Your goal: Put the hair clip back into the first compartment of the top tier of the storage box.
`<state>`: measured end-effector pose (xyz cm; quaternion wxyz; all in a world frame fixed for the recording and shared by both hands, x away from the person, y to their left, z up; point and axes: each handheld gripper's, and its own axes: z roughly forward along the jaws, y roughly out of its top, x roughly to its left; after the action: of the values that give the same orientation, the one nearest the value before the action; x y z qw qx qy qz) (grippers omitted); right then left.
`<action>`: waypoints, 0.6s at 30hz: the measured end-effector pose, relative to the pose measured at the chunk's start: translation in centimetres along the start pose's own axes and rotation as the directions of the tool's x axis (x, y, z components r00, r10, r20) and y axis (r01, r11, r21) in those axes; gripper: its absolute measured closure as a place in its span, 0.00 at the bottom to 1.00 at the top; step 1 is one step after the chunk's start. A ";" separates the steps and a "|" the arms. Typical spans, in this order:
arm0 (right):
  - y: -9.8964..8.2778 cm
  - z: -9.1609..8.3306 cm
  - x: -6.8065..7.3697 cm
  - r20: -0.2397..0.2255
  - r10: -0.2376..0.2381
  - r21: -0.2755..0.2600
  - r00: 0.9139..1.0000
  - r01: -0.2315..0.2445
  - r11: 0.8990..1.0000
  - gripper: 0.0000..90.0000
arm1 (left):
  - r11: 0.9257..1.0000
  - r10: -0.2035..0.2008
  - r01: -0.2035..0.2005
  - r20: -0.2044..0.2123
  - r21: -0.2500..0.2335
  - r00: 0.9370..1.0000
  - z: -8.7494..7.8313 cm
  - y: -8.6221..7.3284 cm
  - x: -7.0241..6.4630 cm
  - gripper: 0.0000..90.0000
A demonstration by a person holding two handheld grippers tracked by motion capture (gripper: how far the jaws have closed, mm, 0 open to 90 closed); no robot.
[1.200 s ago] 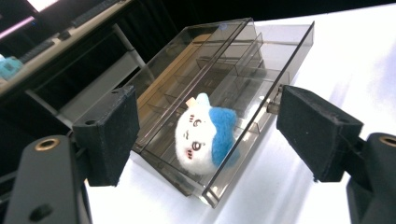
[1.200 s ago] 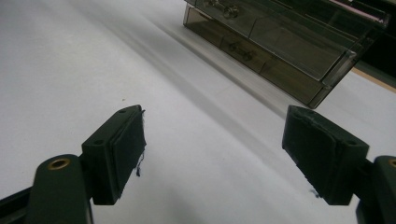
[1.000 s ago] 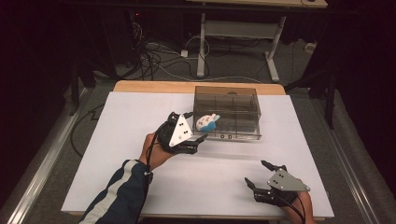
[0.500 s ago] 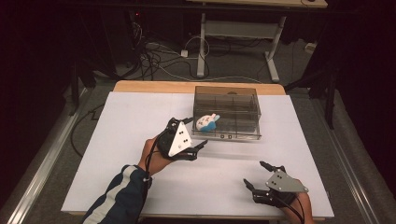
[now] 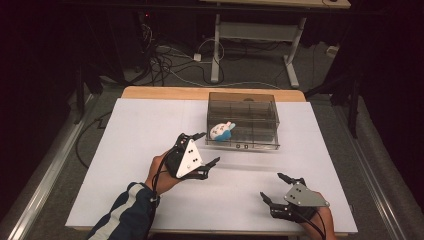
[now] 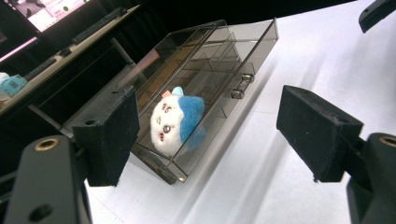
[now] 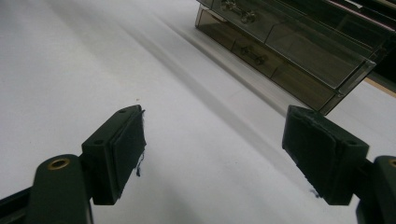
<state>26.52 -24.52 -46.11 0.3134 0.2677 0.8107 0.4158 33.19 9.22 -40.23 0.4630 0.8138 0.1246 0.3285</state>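
Item: plush toy (image 6: 175, 120), sitting in the pulled-out drawer (image 6: 205, 135) of a smoky clear organiser box (image 5: 243, 119) at the far middle of the white surface (image 5: 140, 150).

Left tongs (image 5: 202, 149): hanging just short of the drawer, jaws spread wide, holding nothing. Right tongs (image 5: 278, 189): resting near the front right edge, well apart from the box, jaws likewise spread and empty.

Step in hand, as judged: the toy is lying in the open drawer and the left tongs are facing it. Handling advice: keep the jaws clear of the thin drawer walls, approach from above rather than the front, and pinch the soft body at its middle, lightly, so the box is not dragging along.

Appearance: small, rounded, white face with tiny pink markings, blue back and a pinkish tip on top; lying tilted against the drawer's left front corner.
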 end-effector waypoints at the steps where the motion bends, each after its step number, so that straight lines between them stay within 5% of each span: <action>1: 0.0 0.0 0.0 0.000 0.000 0.000 1.000 0.000 1.000 0.24 | 1.000 0.000 0.000 0.003 0.001 1.000 -0.1 0.0 0.0 0.23; 18: 0.1 -0.1 0.3 -0.002 -0.022 -0.002 1.000 0.022 1.000 0.24 | 1.000 0.015 -0.015 0.010 -0.003 1.000 -1.4 -0.4 -1.1 0.23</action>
<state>26.24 -24.29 -46.04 0.3173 0.2581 0.8135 0.4134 31.56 9.81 -40.53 0.4623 0.8156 0.1159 0.3281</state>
